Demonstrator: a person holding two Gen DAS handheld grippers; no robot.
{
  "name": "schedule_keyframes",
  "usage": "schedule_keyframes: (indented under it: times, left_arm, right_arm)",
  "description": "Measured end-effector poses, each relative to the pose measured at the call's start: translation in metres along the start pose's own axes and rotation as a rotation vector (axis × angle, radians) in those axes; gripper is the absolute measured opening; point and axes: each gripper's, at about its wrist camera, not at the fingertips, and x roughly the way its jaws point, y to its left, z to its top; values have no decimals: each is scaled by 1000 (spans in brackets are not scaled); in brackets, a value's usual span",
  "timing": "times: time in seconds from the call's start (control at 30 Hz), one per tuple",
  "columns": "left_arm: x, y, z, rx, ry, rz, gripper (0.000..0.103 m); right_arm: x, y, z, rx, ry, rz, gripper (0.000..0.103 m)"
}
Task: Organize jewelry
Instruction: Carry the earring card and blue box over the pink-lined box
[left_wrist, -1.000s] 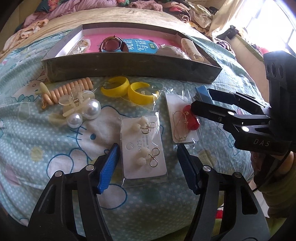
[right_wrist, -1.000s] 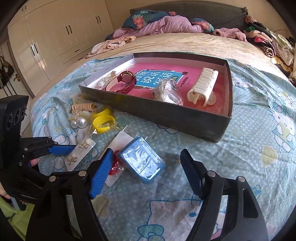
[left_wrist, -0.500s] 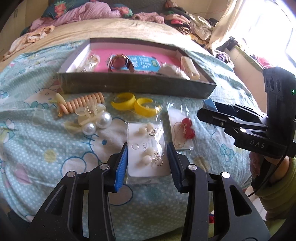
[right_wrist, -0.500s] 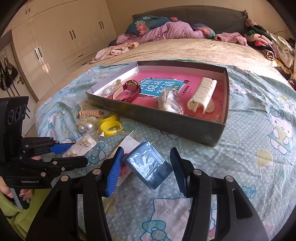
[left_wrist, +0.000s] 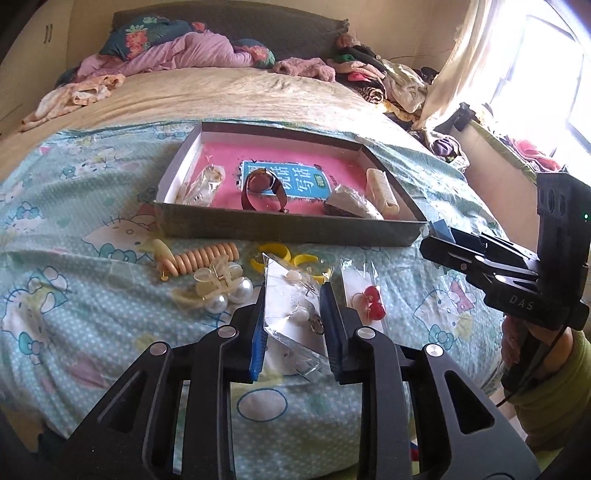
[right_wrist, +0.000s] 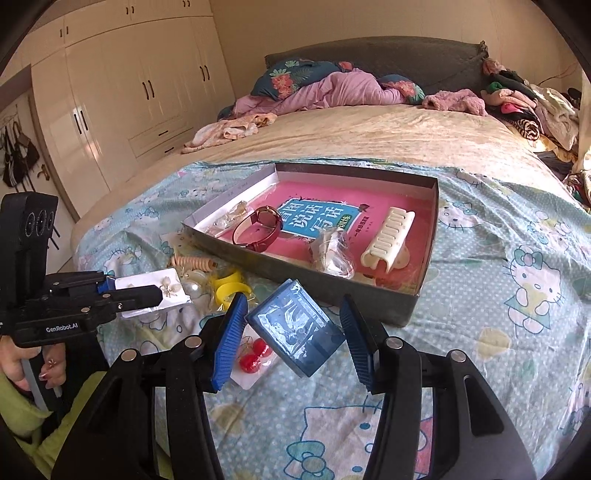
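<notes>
The left gripper (left_wrist: 292, 328) has closed on the bagged earring card (left_wrist: 295, 314) and lifted it off the bed (left_wrist: 74, 295) — one pickup done. The right gripper (right_wrist: 293, 332) now holds the blue box (right_wrist: 295, 328) raised between its jaws, though firm contact is unclear. Beyond, the tray (right_wrist: 428, 258) waits — likely destination.

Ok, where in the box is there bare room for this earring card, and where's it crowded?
Bare pink floor runs along the box's far wall, behind the watch and comb clip; a smaller patch sits between clip and right wall. Crowded: the near wall, lined with bagged jewelry, watch, crumpled bag, clip. Left gripper holds the earring card.
</notes>
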Motion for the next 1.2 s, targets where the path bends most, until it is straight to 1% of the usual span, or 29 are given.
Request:
schedule_keyframes:
  times: [0.3, 0.67, 0.8, 0.9, 1.2]
  left_arm:
    - [-11, 11, 32, -15, -76, 8, 18]
    - [9, 25, 74, -35, -113, 25, 17]
    - [21, 29, 88, -41, -107, 30, 17]
    - [33, 33, 93, -59, -96, 30, 17]
    - [60, 38, 104, -60, -83, 44, 17]
  right_arm:
    - [-6, 0, 14, -11, -44, -7, 50]
    - [-1, -3, 39, -29, -81, -24, 50]
    - [5, -3, 48, -36, -87, -32, 50]
    - [10, -3, 52, -40, -88, -34, 50]
    - [32, -4, 62, -46, -70, -37, 50]
